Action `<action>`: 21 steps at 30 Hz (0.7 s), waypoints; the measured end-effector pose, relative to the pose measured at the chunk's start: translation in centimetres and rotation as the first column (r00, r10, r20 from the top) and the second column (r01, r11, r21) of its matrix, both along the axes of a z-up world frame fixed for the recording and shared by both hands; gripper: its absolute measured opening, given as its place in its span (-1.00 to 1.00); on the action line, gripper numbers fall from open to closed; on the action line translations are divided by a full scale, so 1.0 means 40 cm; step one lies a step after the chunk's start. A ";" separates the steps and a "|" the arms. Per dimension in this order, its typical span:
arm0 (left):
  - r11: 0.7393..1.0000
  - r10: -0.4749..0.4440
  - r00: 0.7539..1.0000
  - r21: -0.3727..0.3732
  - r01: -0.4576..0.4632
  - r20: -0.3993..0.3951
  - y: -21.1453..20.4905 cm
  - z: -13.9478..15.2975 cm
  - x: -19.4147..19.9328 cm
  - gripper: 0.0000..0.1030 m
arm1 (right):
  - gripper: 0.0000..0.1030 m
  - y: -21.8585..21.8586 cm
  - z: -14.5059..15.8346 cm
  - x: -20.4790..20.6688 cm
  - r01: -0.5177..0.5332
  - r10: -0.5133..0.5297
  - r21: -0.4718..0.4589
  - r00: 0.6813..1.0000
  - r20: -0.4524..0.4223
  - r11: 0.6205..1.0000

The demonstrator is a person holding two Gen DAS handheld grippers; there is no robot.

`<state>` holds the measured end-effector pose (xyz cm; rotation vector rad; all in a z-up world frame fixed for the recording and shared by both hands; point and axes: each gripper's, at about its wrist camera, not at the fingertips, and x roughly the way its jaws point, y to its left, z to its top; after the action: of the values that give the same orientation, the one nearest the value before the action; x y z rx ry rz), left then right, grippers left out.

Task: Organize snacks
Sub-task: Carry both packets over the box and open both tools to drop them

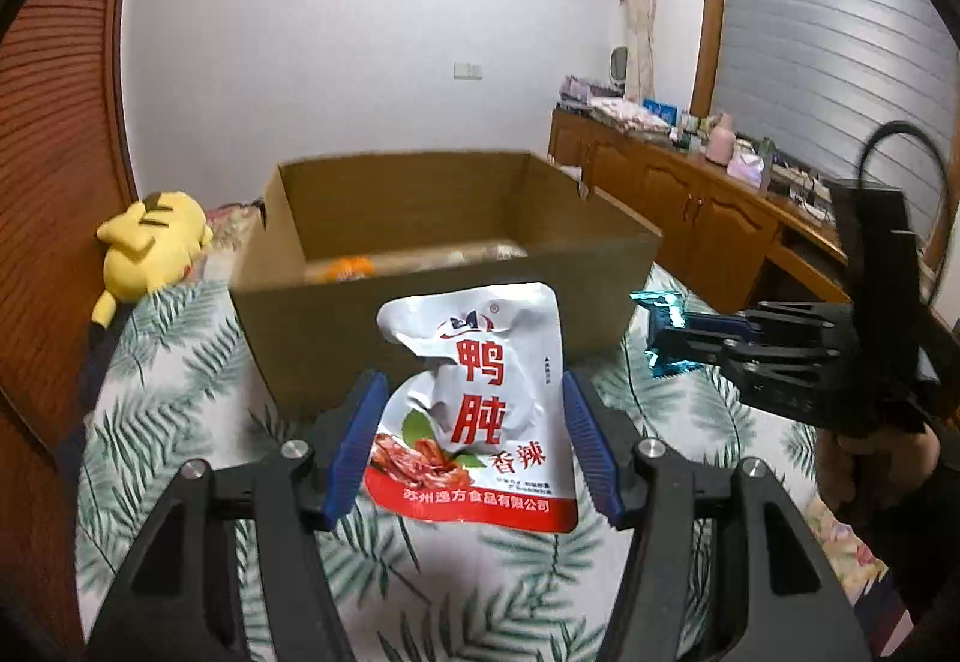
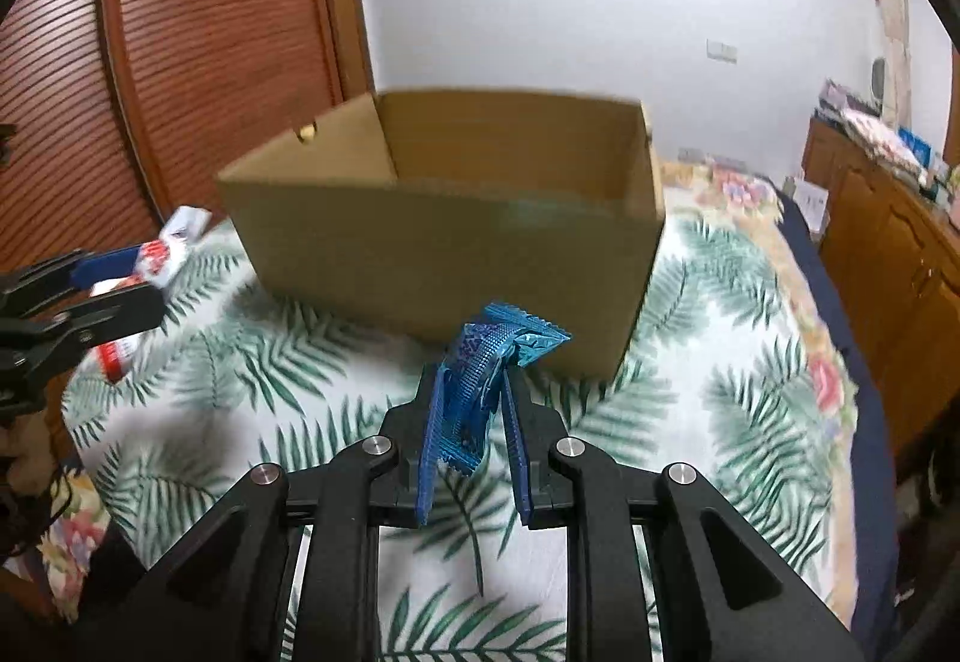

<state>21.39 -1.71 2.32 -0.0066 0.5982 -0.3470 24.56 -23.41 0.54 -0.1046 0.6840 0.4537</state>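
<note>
An open cardboard box (image 1: 420, 314) stands on the leaf-print bed; it also shows in the right wrist view (image 2: 456, 254). My left gripper (image 1: 474, 392) is shut on a white and red snack pouch (image 1: 480, 410) and holds it upright in front of the box's near wall. My right gripper (image 2: 474, 386) is shut on a crumpled blue foil snack packet (image 2: 486, 374), also just short of the box. From the left wrist view the right gripper (image 1: 660, 332) with the blue packet (image 1: 660, 308) is at the box's right corner. Some snacks (image 1: 408, 260) lie inside the box.
A yellow plush toy (image 1: 150, 248) lies left of the box by the wooden louvred door (image 1: 48, 182). A wooden cabinet (image 1: 690, 206) with clutter runs along the right wall. The leaf-print bedcover (image 2: 720, 362) spreads around the box.
</note>
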 end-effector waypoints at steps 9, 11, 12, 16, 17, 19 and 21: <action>1.000 0.012 0.998 -0.007 -0.012 0.062 0.020 0.083 0.100 0.14 | -0.66 0.047 0.104 0.051 -0.047 0.048 -0.019 0.996 0.075 0.999; 1.000 0.014 0.998 -0.004 -0.014 0.067 0.021 0.092 0.117 0.15 | -0.66 0.057 0.115 0.068 -0.053 0.055 -0.026 0.995 0.084 0.998; 1.000 0.015 0.997 -0.003 -0.015 0.069 0.022 0.095 0.126 0.15 | -0.66 0.061 0.119 0.076 -0.055 0.058 -0.030 0.995 0.087 0.998; 1.000 0.018 0.997 -0.009 -0.017 0.073 0.029 0.104 0.160 0.15 | -0.66 0.081 0.132 0.111 -0.071 0.074 -0.039 0.993 0.094 0.997; 1.000 0.019 0.997 -0.010 -0.018 0.073 0.031 0.106 0.170 0.15 | -0.66 0.085 0.133 0.120 -0.074 0.078 -0.041 0.992 0.095 0.996; 1.000 0.020 0.997 -0.008 -0.019 0.075 0.032 0.107 0.191 0.15 | -0.66 0.094 0.133 0.139 -0.079 0.083 -0.045 0.992 0.095 0.996; 1.000 0.022 0.997 -0.005 -0.021 0.076 0.034 0.105 0.213 0.15 | -0.65 0.100 0.132 0.160 -0.081 0.085 -0.047 0.992 0.096 0.996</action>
<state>29.92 -0.35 6.53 -0.0037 0.5219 -0.3261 30.97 -19.40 5.81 -0.1957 0.5951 0.5106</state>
